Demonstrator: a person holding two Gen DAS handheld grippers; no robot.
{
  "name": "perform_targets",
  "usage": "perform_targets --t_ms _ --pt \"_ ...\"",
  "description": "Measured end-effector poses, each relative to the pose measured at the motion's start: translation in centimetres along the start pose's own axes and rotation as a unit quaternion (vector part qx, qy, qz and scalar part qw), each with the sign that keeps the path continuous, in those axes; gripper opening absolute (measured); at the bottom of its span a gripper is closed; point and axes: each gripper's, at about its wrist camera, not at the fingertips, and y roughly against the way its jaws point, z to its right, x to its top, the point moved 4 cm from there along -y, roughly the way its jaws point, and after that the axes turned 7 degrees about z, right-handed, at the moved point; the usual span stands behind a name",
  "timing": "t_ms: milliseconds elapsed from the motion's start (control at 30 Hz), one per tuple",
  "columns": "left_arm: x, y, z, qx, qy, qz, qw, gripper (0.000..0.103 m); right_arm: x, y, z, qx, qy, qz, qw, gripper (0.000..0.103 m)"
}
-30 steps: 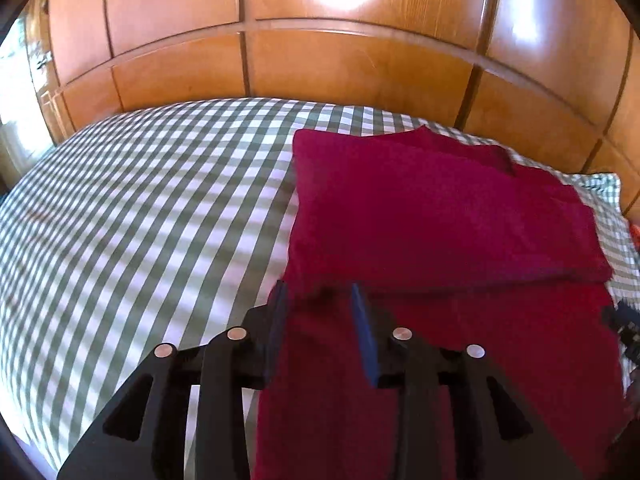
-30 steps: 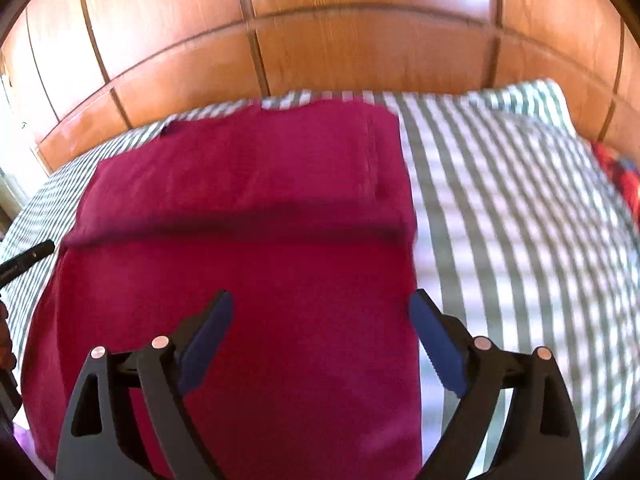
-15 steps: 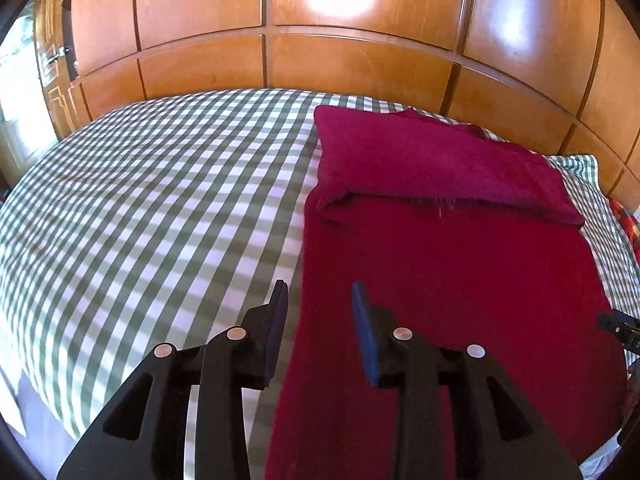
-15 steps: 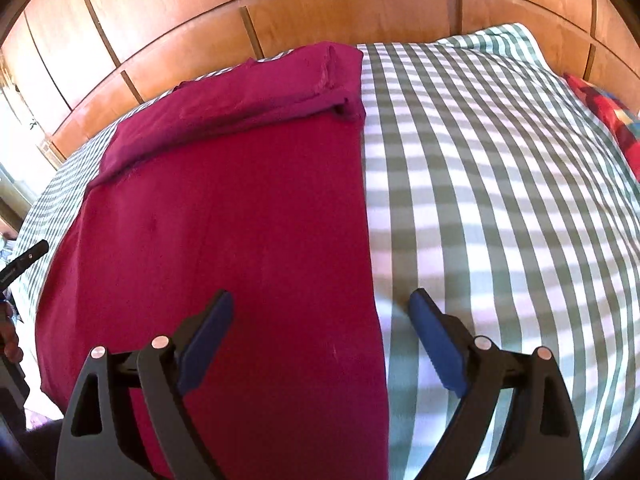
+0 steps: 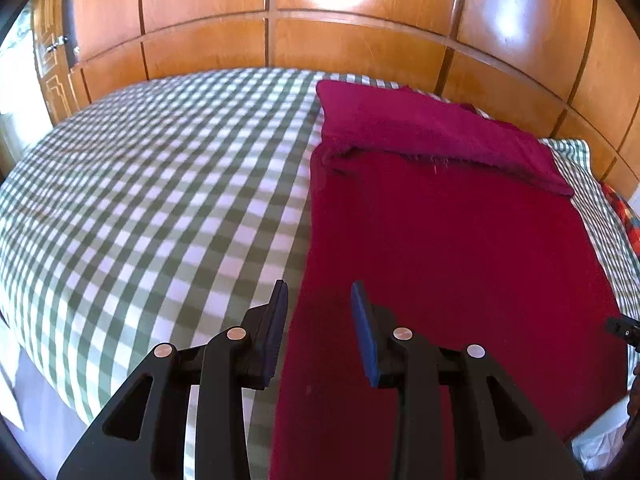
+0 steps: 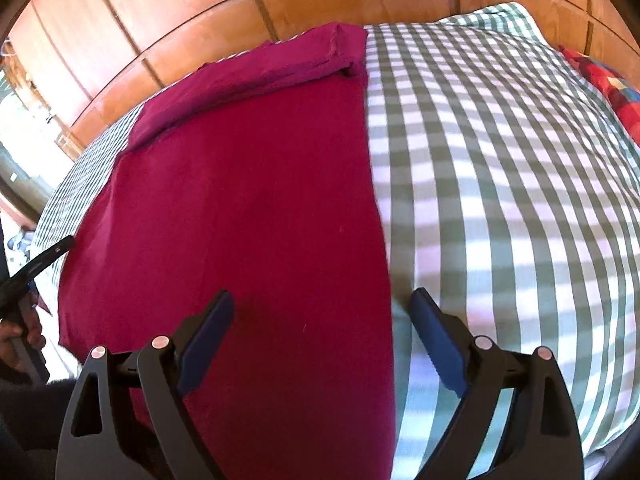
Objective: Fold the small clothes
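Note:
A dark red garment lies flat on the green-and-white checked bed, its far end folded over into a thick band. My left gripper hovers over the garment's left edge near the front, jaws partly apart and nothing between the pads. In the right wrist view the same garment and its folded band fill the left half. My right gripper hangs above the garment's right edge with its jaws wide and closing slightly; the edge lies beneath them, and the pads are not pressing on it.
A wooden panelled headboard runs along the far side of the bed. A red patterned cloth lies at the far right. The person's hand holding the left gripper shows at the left edge of the right wrist view.
Both grippers have drawn back from the folded band toward the near end of the garment. The folded band stays in place at the far end. The right jaws narrowed a little.

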Motion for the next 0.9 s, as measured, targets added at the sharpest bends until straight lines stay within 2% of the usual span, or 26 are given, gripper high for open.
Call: perform_targets --t_ms 133,167,300,367,433,467,500,533,600,700,767,900 --pt "-1.6 0.8 -1.2 -0.029 0.007 -0.024 0.9993 0.032 -1.8 1.2 -0.3 0.017 0.01 -0.019 1.0 0.073" --pt "-2.1 1.3 -1.8 -0.052 0.021 -0.035 0.9978 0.032 -2.3 1.5 -0.4 0.022 0.01 -0.024 0.999 0.071" --pt "-4.2 2.4 -2.9 -0.121 0.069 -0.073 0.9875 0.032 -3.7 2.3 -0.8 0.04 0.006 -0.043 0.998 0.056" --pt "-5.3 3.0 -2.8 -0.144 0.069 -0.086 0.9834 0.032 -4.1 2.5 -1.1 0.046 0.013 -0.051 0.998 0.048" --pt "-6.4 3.7 -2.7 -0.16 0.064 -0.091 0.9808 0.032 -4.5 2.6 -1.2 0.045 0.018 -0.055 0.997 0.036" --pt "-6.8 3.8 -2.5 -0.165 0.062 -0.094 0.9798 0.03 -4.5 2.6 -1.3 0.047 0.018 -0.057 0.997 0.031" --pt "-7.1 3.9 -2.4 -0.166 0.061 -0.096 0.9795 0.024 -4.6 2.7 -1.4 0.05 0.019 -0.06 0.997 0.021" --pt "-7.5 4.0 -2.3 -0.171 0.058 -0.099 0.9785 0.009 -4.5 2.7 -1.6 0.06 0.018 -0.065 0.996 0.013" --pt "-7.4 4.4 -2.2 -0.187 0.064 -0.095 0.9756 0.008 -3.9 3.3 -2.1 0.091 0.005 -0.06 0.994 0.012" --pt "-6.1 5.3 -2.5 -0.24 0.099 -0.082 0.9622 0.008 -2.6 4.4 -2.6 0.135 -0.023 -0.042 0.99 0.012" --pt "-4.4 6.3 -2.6 -0.285 0.126 -0.062 0.9483 0.008 -1.3 4.9 -2.7 0.167 -0.047 -0.023 0.985 0.012" --pt "-0.6 6.9 -2.7 -0.32 0.144 -0.024 0.936 0.008 2.0 4.7 -2.3 0.205 -0.099 0.014 0.974 0.012"
